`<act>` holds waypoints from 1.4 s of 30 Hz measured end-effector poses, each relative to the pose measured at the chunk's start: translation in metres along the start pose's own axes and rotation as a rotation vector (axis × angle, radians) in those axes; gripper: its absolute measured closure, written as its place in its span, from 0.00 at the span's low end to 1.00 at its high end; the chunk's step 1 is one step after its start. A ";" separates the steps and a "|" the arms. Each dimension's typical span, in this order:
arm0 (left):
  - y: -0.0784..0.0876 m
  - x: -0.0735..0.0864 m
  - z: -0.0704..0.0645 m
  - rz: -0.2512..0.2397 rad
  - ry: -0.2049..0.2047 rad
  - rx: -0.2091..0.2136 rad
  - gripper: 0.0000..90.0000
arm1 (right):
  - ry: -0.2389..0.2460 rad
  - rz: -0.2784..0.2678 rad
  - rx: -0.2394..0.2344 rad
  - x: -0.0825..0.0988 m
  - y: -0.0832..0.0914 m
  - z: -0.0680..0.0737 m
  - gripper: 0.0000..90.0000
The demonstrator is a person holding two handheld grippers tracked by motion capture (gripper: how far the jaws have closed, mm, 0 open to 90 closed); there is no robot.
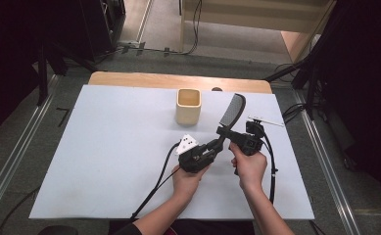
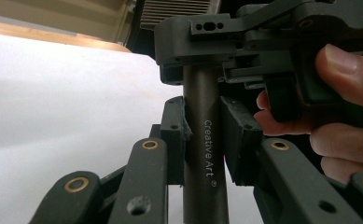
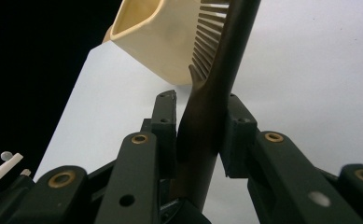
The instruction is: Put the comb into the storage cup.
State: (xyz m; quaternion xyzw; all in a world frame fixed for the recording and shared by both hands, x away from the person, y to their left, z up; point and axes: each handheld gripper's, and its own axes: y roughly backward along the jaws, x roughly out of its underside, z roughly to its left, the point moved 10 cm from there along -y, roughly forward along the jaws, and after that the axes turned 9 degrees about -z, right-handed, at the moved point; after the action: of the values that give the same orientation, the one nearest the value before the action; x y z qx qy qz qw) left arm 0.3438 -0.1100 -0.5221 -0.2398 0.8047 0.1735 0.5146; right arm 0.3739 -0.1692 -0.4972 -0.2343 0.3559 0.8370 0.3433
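With both my left claw (image 1: 216, 146) and right claw (image 1: 233, 135) pinching the black plastic comb's (image 1: 231, 112) handle above the worktop's (image 1: 105, 147) far-right part, I'd release one before tipping it into the cream square cup (image 1: 188, 105).

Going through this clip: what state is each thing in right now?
Comb: lifted off the table, held by its handle, teeth end up.
Left claw: shut on the comb handle.
Right claw: shut on the comb.
Cup: upright on the table, open top, apart from the comb.
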 end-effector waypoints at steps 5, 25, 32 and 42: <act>0.000 0.000 -0.001 0.003 -0.009 0.001 0.81 | -0.002 0.005 -0.006 0.000 0.000 0.001 0.77; 0.006 -0.006 0.001 0.105 0.020 0.005 0.51 | 0.056 -0.007 0.051 -0.005 0.002 -0.012 0.78; 0.010 -0.009 0.002 0.175 0.012 0.006 0.47 | 0.070 -0.011 0.078 -0.007 0.002 -0.019 0.78; 0.022 -0.011 0.008 0.287 0.013 -0.002 0.45 | 0.086 -0.020 0.089 -0.009 0.003 -0.022 0.78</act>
State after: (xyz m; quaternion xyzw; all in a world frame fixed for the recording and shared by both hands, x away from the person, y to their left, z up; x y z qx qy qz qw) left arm 0.3412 -0.0856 -0.5151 -0.1236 0.8338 0.2447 0.4792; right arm 0.3805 -0.1909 -0.5045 -0.2582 0.4047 0.8061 0.3460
